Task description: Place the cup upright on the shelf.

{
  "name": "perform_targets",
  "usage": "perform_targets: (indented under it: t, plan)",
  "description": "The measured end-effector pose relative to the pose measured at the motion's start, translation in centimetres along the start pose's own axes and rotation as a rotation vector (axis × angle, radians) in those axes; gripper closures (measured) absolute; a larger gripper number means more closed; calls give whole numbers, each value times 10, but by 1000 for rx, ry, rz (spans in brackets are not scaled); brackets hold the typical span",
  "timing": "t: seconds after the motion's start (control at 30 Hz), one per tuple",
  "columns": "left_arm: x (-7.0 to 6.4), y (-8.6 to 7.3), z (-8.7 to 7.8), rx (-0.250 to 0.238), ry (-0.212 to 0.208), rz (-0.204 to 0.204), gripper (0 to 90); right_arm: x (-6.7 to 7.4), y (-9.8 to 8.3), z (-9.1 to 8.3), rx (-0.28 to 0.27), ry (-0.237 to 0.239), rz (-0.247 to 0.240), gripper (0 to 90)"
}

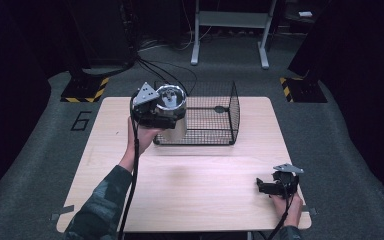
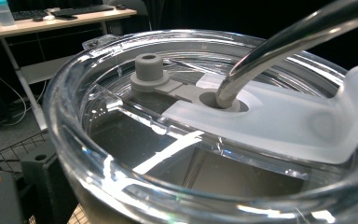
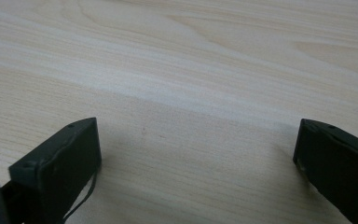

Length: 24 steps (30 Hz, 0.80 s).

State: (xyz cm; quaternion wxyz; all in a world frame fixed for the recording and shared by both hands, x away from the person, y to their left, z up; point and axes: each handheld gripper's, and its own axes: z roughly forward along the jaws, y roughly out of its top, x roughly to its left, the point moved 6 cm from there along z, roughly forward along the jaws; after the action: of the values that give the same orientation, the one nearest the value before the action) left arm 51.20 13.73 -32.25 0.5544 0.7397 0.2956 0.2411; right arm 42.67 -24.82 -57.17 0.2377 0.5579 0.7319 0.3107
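High view puts the left gripper (image 1: 152, 112) in the upper left part of the frame, at the left end of the black wire basket (image 1: 215, 112), and it carries a tumbler (image 1: 172, 107) with a clear lid. The tumbler stands almost upright, its long axis vertical, and it is lifted off the wooden table (image 1: 180, 190), at the height of the basket's left rim. The basket's floor lies to the right of the tumbler in this frame, so the coming move is, I judge, a short shift to the right and then down.

Left gripper view looks at the clear lid (image 2: 121, 154) from very close, with a metal straw (image 2: 279, 42) going through its opening and leaning to the upper right. The jaws are hidden behind the tumbler, but they must be clamped on it, because it hangs in the air.

Right gripper (image 1: 275, 186) rests in the lower right of the high view, well apart from the basket, with its jaws spread wide and nothing between them. The left one is clearly nearer.
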Motion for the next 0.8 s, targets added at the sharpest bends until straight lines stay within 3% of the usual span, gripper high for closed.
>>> perform_targets:
  t: [0.6,0.63,0.8]
  plan:
    - [17,17,30,-3,75,-8,38,0,0,0,-1,0,0,2]
    - [19,18,34,-10,85,-26,38,0,0,0,0,0,0,2]
    - [22,19,42,-5,107,-29,38,0,0,0,0,0,0,2]
